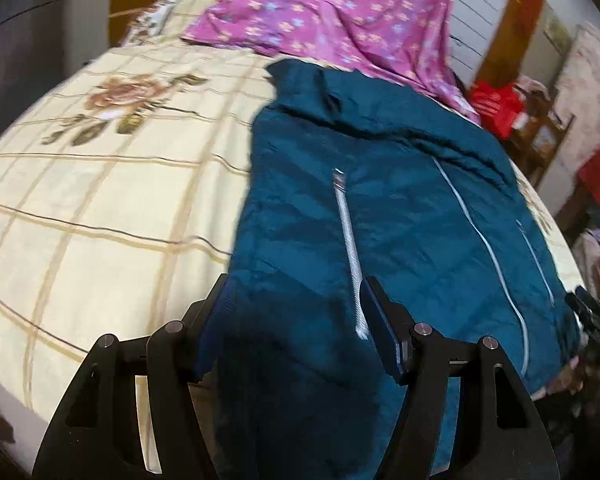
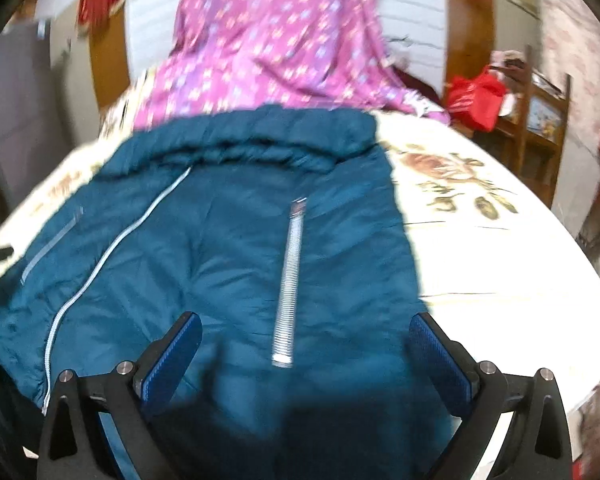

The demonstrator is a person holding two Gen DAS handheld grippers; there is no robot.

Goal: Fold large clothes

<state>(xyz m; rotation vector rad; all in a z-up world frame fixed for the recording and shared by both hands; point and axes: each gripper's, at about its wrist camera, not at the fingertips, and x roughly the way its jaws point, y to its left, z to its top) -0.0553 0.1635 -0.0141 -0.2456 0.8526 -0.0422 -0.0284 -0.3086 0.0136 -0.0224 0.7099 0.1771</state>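
Between the fingers of the left gripper (image 1: 296,320) lies the near hem of a teal jacket (image 1: 380,208); the fingers stand apart, with the cloth passing beneath and between them, and the pictures do not settle whether the pads touch it. Its right finger (image 1: 384,336) sits just beside the lower end of a short silver pocket zip (image 1: 350,248).

The right gripper (image 2: 306,354) also hangs over the jacket's near hem, its blue-padded fingers (image 2: 172,360) spread wide and clamped on nothing. A second silver pocket zip (image 2: 290,280) runs up the cloth between them, ending just ahead of the fingertips.

The jacket lies spread flat on a bed (image 1: 100,208), front side up, with its hem at the bed's near edge and its collar (image 2: 260,136) toward the far edge. A long pale front zip (image 2: 112,248) curves down the middle of the garment. In the left wrist view the jacket covers the right part of the bed, with its right side reaching close to the right edge.

The bed carries a cream checked sheet printed with a rose (image 1: 124,96), bare to the left of the jacket. Beyond the collar, at the far edge, a pink flowered cloth (image 1: 332,20) is draped down onto the bed. Off the far right corner a red bag (image 2: 476,96) rests on a wooden shelf unit (image 2: 540,120).
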